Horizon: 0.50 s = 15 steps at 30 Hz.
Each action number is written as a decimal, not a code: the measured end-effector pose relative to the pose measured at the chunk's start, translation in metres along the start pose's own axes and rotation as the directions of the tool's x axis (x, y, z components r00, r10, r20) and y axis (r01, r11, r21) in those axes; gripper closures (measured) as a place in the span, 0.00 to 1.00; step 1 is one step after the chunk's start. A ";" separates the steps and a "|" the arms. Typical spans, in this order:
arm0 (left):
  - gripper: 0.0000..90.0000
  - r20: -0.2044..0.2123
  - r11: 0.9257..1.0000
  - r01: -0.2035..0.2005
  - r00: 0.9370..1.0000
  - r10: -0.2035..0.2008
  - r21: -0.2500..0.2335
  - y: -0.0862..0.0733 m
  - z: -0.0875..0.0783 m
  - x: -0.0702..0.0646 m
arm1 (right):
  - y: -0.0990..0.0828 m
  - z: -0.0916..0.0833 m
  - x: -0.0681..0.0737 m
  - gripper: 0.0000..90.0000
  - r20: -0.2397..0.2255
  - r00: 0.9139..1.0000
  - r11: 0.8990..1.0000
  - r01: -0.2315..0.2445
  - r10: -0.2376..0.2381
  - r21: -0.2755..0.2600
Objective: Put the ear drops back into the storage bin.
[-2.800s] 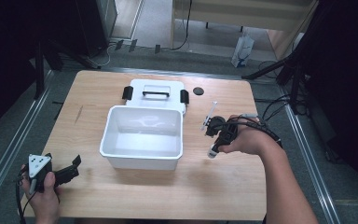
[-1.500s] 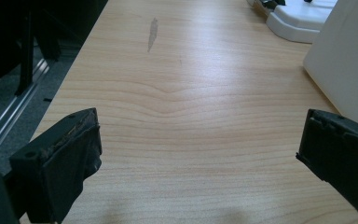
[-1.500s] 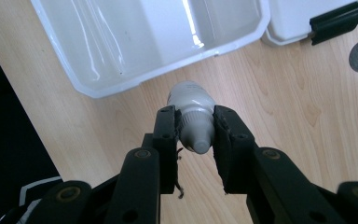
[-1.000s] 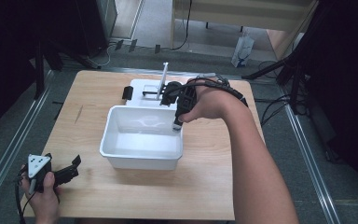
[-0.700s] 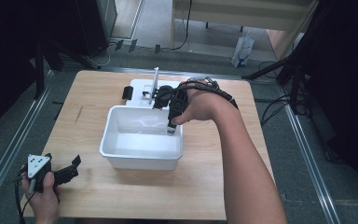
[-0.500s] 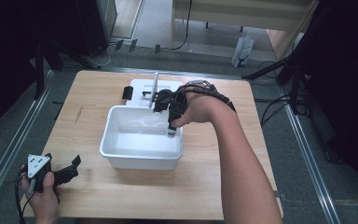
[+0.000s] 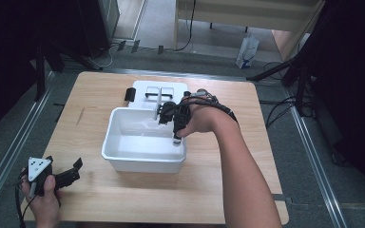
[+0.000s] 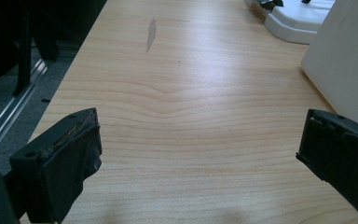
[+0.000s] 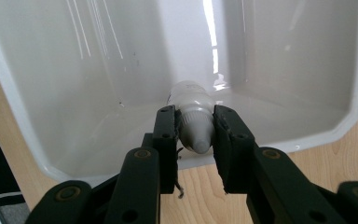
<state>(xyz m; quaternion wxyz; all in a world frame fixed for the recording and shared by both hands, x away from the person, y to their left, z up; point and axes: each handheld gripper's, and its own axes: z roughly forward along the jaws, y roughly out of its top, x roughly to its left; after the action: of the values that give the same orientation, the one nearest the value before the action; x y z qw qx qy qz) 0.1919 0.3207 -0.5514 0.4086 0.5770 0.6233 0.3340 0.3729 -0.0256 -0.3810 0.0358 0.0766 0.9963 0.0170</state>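
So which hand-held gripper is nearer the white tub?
The right hand-held gripper, shut on a small bottle, is over the white tub. The left hand-held gripper sits apart at the table's near-left corner.

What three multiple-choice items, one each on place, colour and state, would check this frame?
1. Where is the small bottle? A on the lid; B over the white tub's inside, in the right hand-held gripper; C on the floor.
2. What colour is the bottle's cap? A grey; B red; C green.
3. How do the left hand-held gripper's jaws stand? A shut on a bottle; B shut, with nothing between them; C open over bare table.
Answers: B, the right gripper view shows the tub behind it; A, cap between the pads; C, wood between the jaws.
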 end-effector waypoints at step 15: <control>0.00 0.002 1.000 -0.002 1.000 0.002 -0.001 0.000 0.000 0.000 | -0.007 0.032 0.000 0.80 0.025 0.998 0.997 0.062 -0.061 -0.035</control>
<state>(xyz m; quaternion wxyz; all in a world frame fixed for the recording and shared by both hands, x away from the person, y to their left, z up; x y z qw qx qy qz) 0.1918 0.3206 -0.5515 0.4093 0.5778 0.6222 0.3339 0.3738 -0.0318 -0.4130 0.0498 0.0453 0.9972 0.0327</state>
